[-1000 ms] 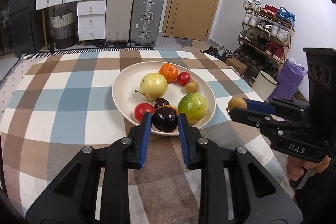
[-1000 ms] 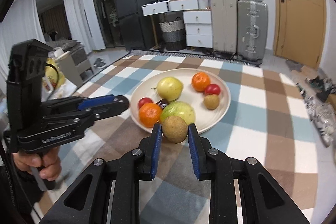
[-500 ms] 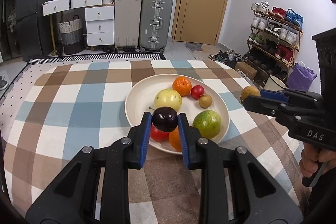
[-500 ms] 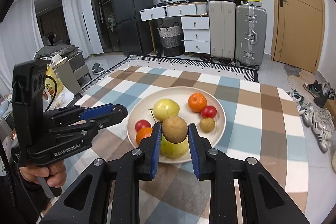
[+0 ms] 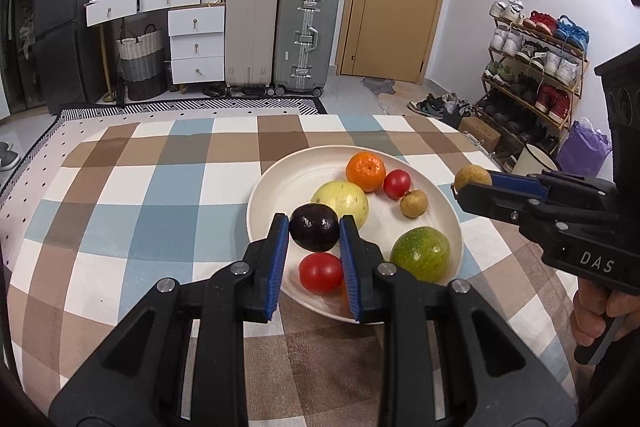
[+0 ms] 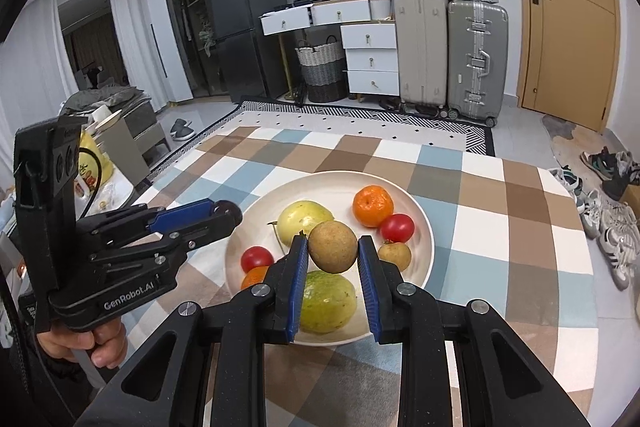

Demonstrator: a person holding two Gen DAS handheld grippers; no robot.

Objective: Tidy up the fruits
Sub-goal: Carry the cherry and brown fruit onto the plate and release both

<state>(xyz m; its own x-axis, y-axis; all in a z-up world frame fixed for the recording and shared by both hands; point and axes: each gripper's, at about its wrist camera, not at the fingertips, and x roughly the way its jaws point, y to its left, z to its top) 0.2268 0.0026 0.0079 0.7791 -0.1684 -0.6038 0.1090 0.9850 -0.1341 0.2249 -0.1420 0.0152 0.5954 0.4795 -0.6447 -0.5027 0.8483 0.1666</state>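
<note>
Currently both grippers are clamped on fruit above the cream round plate. Left gripper grips a dark purple round fruit over the plate's near-left rim; right gripper grips a brown rough-skinned round fruit above the green fruit, nearer plate centre. Judgement: each needs only a short descent.

Cream plate; dark purple fruit; orange mandarin; brown-blue-white checked tablecloth; blue tool pads.
</note>
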